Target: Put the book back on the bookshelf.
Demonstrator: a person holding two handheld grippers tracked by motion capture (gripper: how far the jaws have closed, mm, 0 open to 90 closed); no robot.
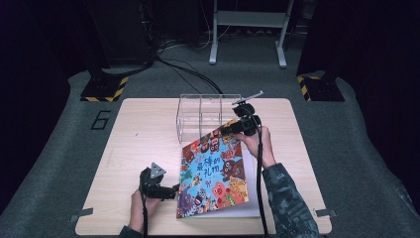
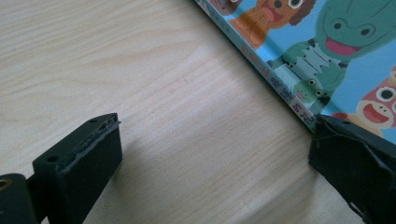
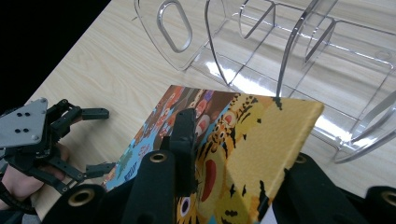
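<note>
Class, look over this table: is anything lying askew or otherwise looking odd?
Yes: the colourful animal picture book lies crooked to the table's edges, its far corner raised off the wooden table by the right tool.

The book (image 1: pixel 214 171) has a bright blue cover crowded with cartoon animals: green crocodiles, a brown dog, red and orange faces, and at its 1 o'clock corner a yellow patch with black tiger stripes. Its pages show white at the 5 o'clock edge. The table (image 1: pixel 138 144) is pale wood with fine grain. The rack (image 1: pixel 200 116) at 12 o'clock is clear and colourless. Both grippers, left (image 1: pixel 174 191) and right (image 1: pixel 225 130), are black, and the left carries a grey plate.
</note>
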